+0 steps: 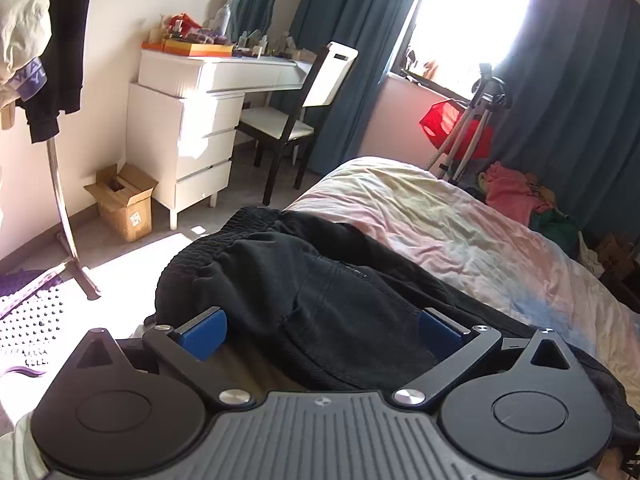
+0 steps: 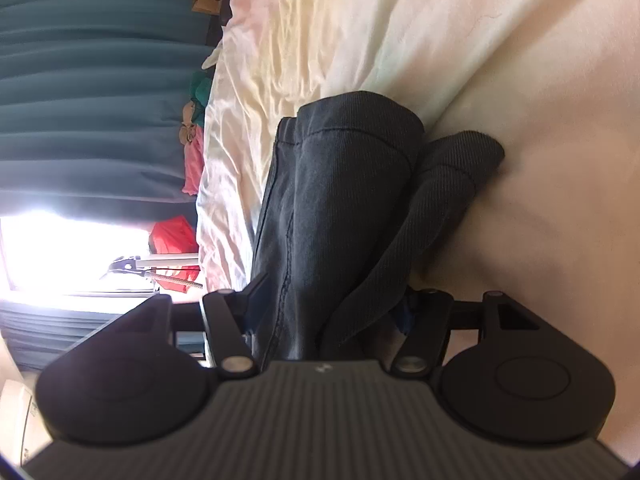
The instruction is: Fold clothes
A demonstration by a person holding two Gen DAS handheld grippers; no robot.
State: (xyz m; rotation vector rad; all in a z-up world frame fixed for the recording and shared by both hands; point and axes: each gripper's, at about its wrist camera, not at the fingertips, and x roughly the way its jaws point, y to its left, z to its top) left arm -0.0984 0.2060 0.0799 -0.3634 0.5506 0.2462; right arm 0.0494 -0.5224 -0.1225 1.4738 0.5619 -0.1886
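A black pair of trousers [image 1: 300, 280] lies bunched on the pale, wrinkled bed sheet [image 1: 440, 220], its elastic waistband toward the bed's edge. My left gripper [image 1: 320, 330] stands wide open over the cloth, and its blue pads [image 1: 202, 332] are clear of it on both sides. The right wrist view is rolled sideways. There the dark trouser legs [image 2: 340, 200] stretch away across the sheet [image 2: 320, 40]. My right gripper [image 2: 330, 304] is open, with the near end of the cloth loose between its fingers; the right-hand pad is mostly hidden behind a fold.
Beyond the bed stand a white dresser [image 1: 180, 140], a chair [image 1: 296, 120] and a cardboard box [image 1: 124, 204]. A clothes rack pole [image 1: 60, 184] rises at the left. A tripod [image 1: 472, 132] and piled clothes [image 1: 512, 196] sit by the curtains.
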